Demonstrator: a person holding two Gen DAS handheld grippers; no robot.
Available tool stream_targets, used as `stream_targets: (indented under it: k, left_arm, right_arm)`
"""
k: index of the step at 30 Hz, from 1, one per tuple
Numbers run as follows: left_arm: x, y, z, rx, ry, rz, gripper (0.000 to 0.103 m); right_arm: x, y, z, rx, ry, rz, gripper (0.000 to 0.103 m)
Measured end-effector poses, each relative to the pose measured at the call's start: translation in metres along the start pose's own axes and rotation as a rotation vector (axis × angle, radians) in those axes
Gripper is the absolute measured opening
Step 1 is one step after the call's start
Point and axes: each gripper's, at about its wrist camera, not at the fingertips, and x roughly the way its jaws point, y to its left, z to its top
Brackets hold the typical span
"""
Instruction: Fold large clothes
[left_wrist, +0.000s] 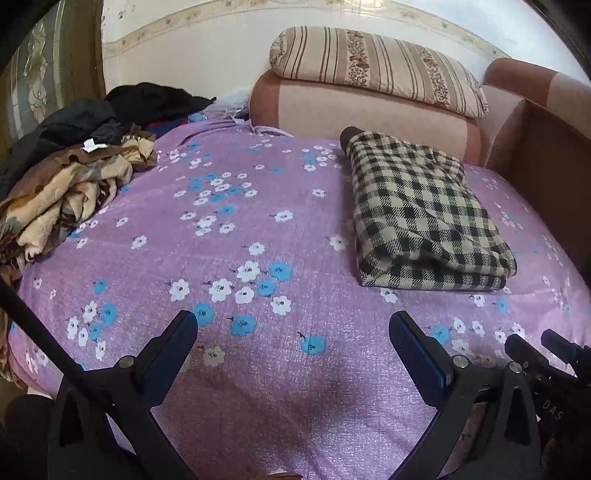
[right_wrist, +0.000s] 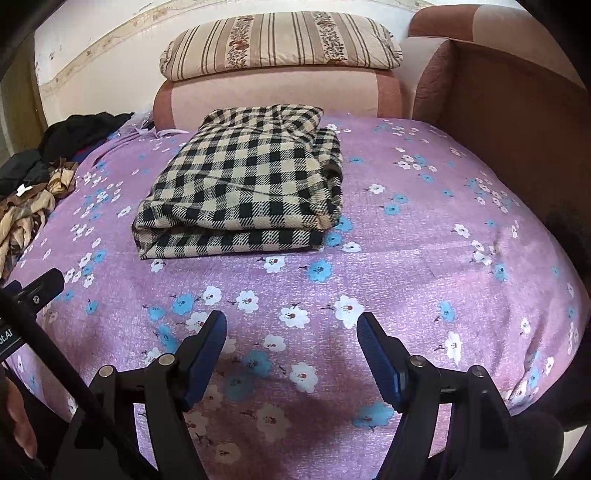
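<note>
A black-and-cream checked garment (left_wrist: 424, 210) lies folded in a neat stack on the purple flowered bed cover (left_wrist: 229, 369); it also shows in the right wrist view (right_wrist: 243, 192). My left gripper (left_wrist: 291, 328) is open and empty, hovering over bare cover near the front edge, left of the stack. My right gripper (right_wrist: 291, 328) is open and empty, in front of the stack and apart from it. A heap of unfolded clothes (left_wrist: 66, 192), brown-beige with black ones behind, lies at the far left of the bed and shows in the right wrist view (right_wrist: 26, 210).
A striped pillow (left_wrist: 376, 66) rests on a pink sofa arm (left_wrist: 362, 118) behind the bed. A brown sofa side (right_wrist: 517, 129) borders the bed on the right. The right gripper's body (left_wrist: 546, 362) shows at the left view's lower right.
</note>
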Motion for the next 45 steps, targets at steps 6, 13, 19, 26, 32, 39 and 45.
stream_targets:
  k: [6, 13, 19, 26, 32, 39, 45]
  left_arm:
    - [0.005, -0.001, -0.002, 0.004, 0.024, -0.01, 0.103]
    - [0.01, -0.004, -0.004, 0.018, 0.056, -0.054, 0.103]
    - [0.011, -0.003, -0.006, -0.009, 0.086, -0.105, 0.103]
    - [0.009, 0.0, -0.006, -0.026, 0.087, -0.114, 0.103]
    - [0.004, -0.002, -0.005, -0.01, 0.054, -0.09, 0.103]
    - [-0.005, -0.008, -0.008, 0.025, 0.024, -0.076, 0.103]
    - [-0.009, -0.01, -0.01, 0.035, 0.016, -0.086, 0.103]
  right_arm:
    - [0.001, 0.008, -0.001, -0.034, -0.003, -0.003, 0.078]
    - [-0.001, 0.01, -0.001, -0.046, -0.012, -0.009, 0.078]
    - [-0.005, 0.008, -0.002, -0.04, -0.018, -0.02, 0.079]
    - [-0.008, 0.011, -0.004, -0.049, -0.015, -0.028, 0.08]
    - [-0.014, 0.015, -0.004, -0.064, -0.023, -0.032, 0.081]
    - [-0.016, 0.015, -0.007, -0.055, -0.021, -0.022, 0.081]
    - [-0.019, 0.009, -0.009, -0.03, -0.02, -0.027, 0.081]
